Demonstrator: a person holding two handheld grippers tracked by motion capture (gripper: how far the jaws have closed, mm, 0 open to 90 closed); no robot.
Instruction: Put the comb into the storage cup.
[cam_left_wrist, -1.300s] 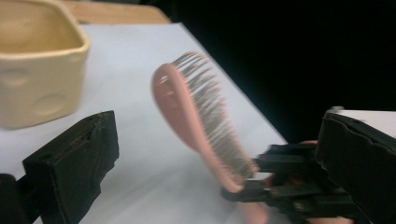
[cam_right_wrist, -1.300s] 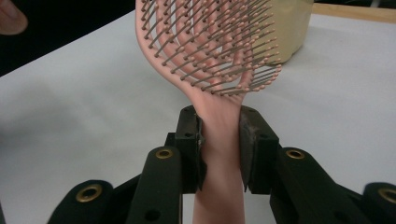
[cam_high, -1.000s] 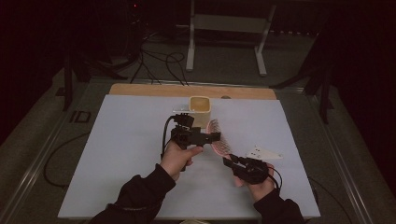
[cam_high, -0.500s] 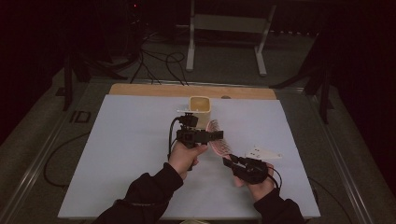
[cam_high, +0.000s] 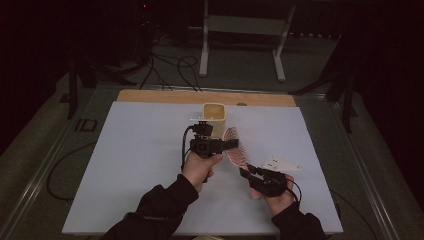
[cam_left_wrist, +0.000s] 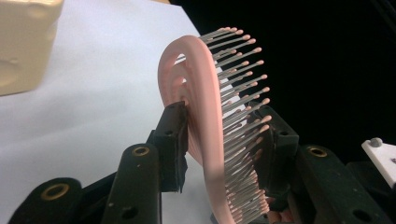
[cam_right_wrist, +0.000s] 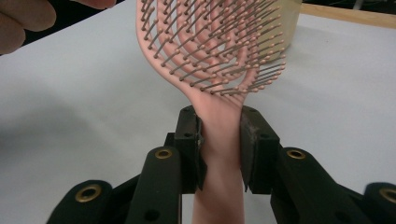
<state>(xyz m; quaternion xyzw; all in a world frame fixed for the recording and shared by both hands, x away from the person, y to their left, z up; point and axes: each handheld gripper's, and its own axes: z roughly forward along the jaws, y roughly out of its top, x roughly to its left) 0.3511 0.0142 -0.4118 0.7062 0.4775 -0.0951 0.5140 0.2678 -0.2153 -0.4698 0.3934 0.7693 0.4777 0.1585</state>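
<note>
A pink hairbrush (cam_high: 237, 151) with grey bristles is held above the white table between both grippers. My right gripper (cam_high: 246, 172) is shut on its handle (cam_right_wrist: 219, 140), and the bristled head (cam_right_wrist: 210, 42) rises beyond the jaws. My left gripper (cam_high: 231, 144) comes in from the left and is closed across the head (cam_left_wrist: 196, 70). One of its jaws presses the pink back and the other meets the bristle tips. In the left gripper view the left gripper (cam_left_wrist: 224, 116) has the head edge-on between its jaws. The right gripper (cam_right_wrist: 219, 126) clamps the handle on both sides.
A cream square cup (cam_high: 214, 116) stands upright just behind the brush, near the table's wooden far edge (cam_high: 205, 96). The cup (cam_left_wrist: 23, 42) lies close at the upper left of the left gripper view. The white table sheet (cam_high: 125, 165) spreads wide on both sides.
My left gripper has moved right and a little farther from the person, bringing its jaws onto the brush head. The right gripper has held still with the handle.
</note>
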